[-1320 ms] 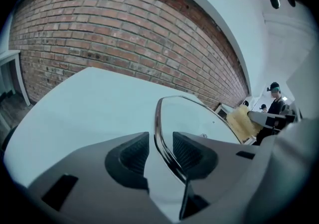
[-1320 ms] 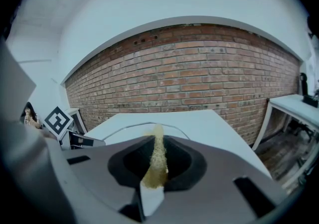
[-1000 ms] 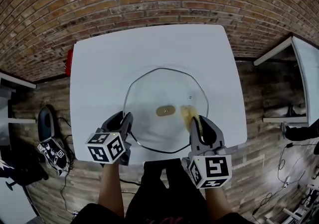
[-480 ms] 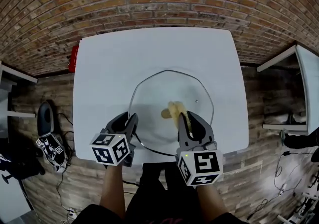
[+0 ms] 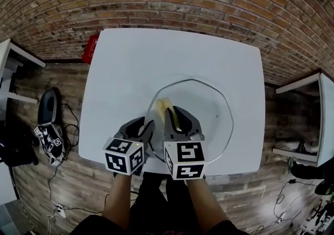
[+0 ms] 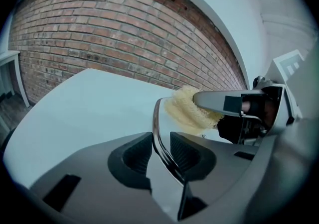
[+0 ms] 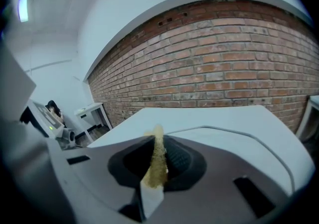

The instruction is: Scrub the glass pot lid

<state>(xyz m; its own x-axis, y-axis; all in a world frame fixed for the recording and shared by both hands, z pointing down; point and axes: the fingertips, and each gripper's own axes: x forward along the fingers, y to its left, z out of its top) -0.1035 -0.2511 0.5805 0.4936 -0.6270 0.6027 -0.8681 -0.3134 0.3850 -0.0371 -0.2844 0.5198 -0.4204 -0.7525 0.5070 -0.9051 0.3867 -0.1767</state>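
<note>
Clamping the near-left rim of the glass pot lid, our left gripper has its jaws drawn narrow onto the metal edge. We see the lid lying flat on the white table, toward its near right side. Just right of the left gripper, our right gripper pinches a yellow scrubbing pad edge-on, over the lid's left part near the rim.

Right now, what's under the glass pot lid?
Through the round clear glass pot lid only the white table shows. The left hand-held gripper, right hand-held gripper and yellow scrub pad cover its near-left part; beneath there is hidden.
</note>
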